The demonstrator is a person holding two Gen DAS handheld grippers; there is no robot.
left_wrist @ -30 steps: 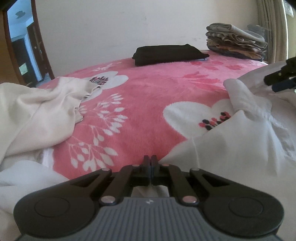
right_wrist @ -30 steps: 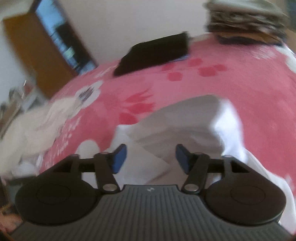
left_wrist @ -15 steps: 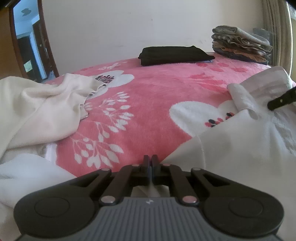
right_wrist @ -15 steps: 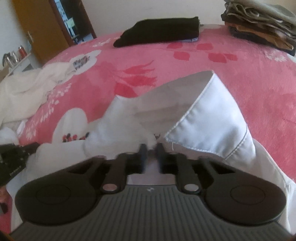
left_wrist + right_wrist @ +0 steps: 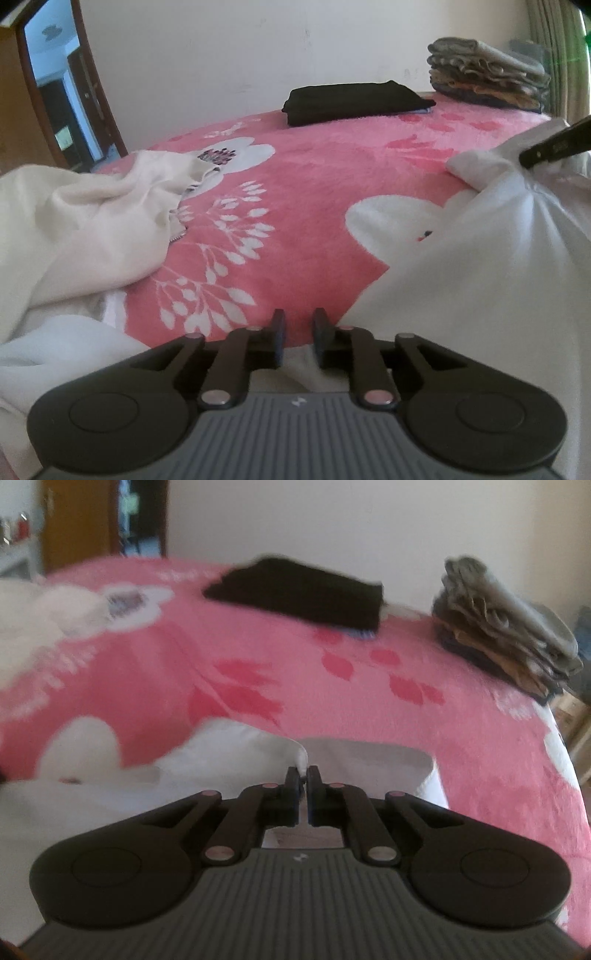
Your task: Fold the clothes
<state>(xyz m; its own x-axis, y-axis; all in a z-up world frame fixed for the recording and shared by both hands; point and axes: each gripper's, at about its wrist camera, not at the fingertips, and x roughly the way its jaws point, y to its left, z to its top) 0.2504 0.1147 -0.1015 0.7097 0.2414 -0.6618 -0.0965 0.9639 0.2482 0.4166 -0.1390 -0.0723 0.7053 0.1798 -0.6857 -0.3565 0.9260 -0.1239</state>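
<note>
A white shirt [image 5: 480,277] lies crumpled on the right of the pink flowered blanket [image 5: 314,177]. My left gripper [image 5: 298,332] hovers low over the shirt's near edge. Its jaws are opening, with a narrow gap, and the pads press on nothing. White cloth lies just under them. My right gripper [image 5: 303,775] is shut on a fold of the white shirt [image 5: 240,753] near its collar. In the left wrist view one of its fingers [image 5: 554,147] shows at the right edge, bunching the shirt upward.
A cream garment [image 5: 74,229] is heaped at the left. A folded black garment [image 5: 354,101] and a stack of folded clothes [image 5: 487,74] sit at the far side by the wall. The bed's right edge [image 5: 569,768] drops off beside the stack.
The left jaws, shut before, have parted slightly. The right gripper, open a second ago, closed on the shirt, then rolled and shifted, gathering the cloth.
</note>
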